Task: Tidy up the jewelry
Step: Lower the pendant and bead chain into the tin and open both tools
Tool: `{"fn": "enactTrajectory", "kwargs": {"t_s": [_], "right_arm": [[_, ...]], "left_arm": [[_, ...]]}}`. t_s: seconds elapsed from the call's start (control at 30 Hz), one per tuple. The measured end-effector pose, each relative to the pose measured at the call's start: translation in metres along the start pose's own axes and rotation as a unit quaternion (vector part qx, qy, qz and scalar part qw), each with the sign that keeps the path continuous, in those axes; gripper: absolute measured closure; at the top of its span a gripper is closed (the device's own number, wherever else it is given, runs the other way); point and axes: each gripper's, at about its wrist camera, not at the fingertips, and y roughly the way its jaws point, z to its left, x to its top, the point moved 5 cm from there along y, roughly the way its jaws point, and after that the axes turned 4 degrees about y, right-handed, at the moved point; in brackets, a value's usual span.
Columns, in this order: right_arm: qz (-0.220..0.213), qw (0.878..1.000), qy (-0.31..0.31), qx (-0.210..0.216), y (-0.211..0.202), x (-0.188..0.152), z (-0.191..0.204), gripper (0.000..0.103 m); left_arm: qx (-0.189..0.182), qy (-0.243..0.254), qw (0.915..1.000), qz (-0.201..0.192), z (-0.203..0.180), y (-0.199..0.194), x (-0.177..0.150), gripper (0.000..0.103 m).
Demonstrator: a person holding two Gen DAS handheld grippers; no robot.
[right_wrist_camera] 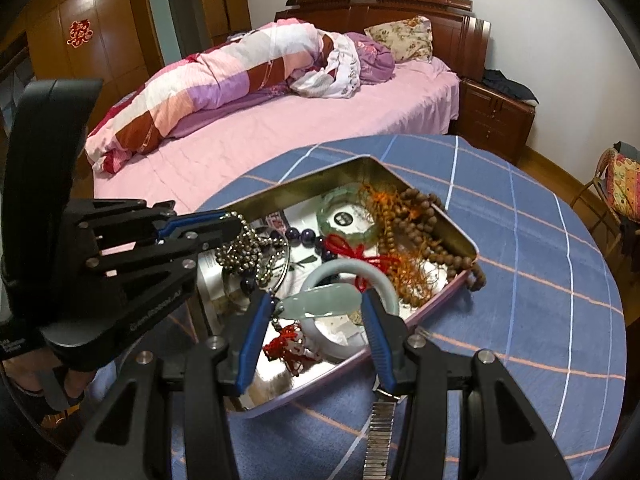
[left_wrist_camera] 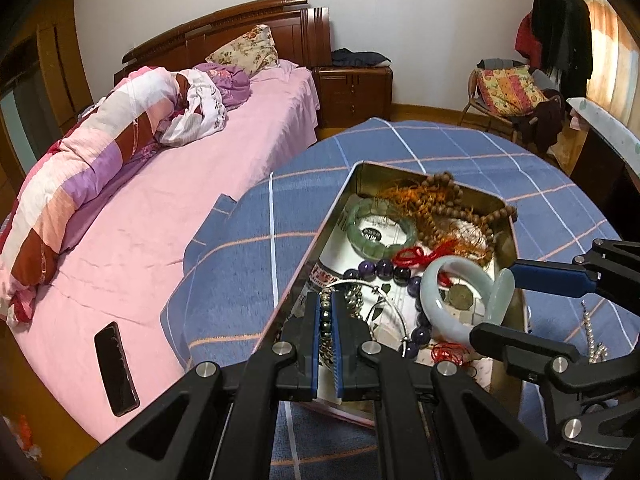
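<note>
An open metal tin (left_wrist_camera: 362, 172) (right_wrist_camera: 280, 190) on the blue checked tablecloth holds jewelry: a green jade bracelet (left_wrist_camera: 380, 236) (right_wrist_camera: 348, 232), brown wooden beads (left_wrist_camera: 452, 204) (right_wrist_camera: 420, 236), purple beads (left_wrist_camera: 378, 270), a red cord (left_wrist_camera: 416, 256), a pale jade bangle (left_wrist_camera: 444, 300) (right_wrist_camera: 384, 280). My left gripper (left_wrist_camera: 328, 300) (right_wrist_camera: 230, 228) is shut on a metallic bead strand (left_wrist_camera: 326, 320) (right_wrist_camera: 240, 252) over the tin's near left corner. My right gripper (right_wrist_camera: 316, 308) (left_wrist_camera: 500, 300) holds a pale jade pendant (right_wrist_camera: 318, 300) (left_wrist_camera: 504, 292) between its jaws, over the tin.
A silver chain (left_wrist_camera: 592, 336) lies on the cloth right of the tin. A metal watch band (right_wrist_camera: 380, 432) lies on the cloth in front of it. A pink bed (left_wrist_camera: 180, 208) with a phone (left_wrist_camera: 116, 368) is at the left. A chair (left_wrist_camera: 508, 92) stands at the back right.
</note>
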Motion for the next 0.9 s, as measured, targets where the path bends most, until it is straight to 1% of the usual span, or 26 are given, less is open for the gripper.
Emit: {"fn": "enactTrajectory", "kwargs": {"t_s": [0.47,0.63,0.77,0.8,0.83,0.87,0.9], "right_arm": [[0.01,1.0,-0.006,-0.009,0.009,-0.005,0.002,0.053],[0.011,1.0,-0.007,-0.009,0.009,-0.005,0.002,0.053],[0.013,1.0,-0.003,-0.012,0.01,-0.005,0.001,0.051],[0.013,1.0,-0.002,-0.012,0.011,-0.005,0.001,0.048],[0.013,1.0,-0.001,-0.011,0.01,-0.005,0.0,0.045],[0.01,1.0,-0.001,-0.01,0.009,-0.005,0.0,0.041],[0.007,1.0,-0.001,-0.013,0.008,-0.004,0.0,0.04]], "left_arm": [[0.008,0.004,0.9999,0.015,0.004,0.011,-0.007,0.098],[0.008,0.003,0.9999,0.013,0.003,0.012,-0.007,0.098],[0.0,0.002,0.9999,0.017,0.002,0.013,-0.008,0.098],[0.001,0.003,0.9998,0.017,0.003,0.014,-0.008,0.098],[0.003,0.002,0.9998,0.018,0.003,0.013,-0.008,0.097],[0.002,0.0,0.9999,0.017,0.003,0.012,-0.008,0.092],[0.001,-0.002,0.9999,0.016,0.004,0.011,-0.007,0.087]]}}
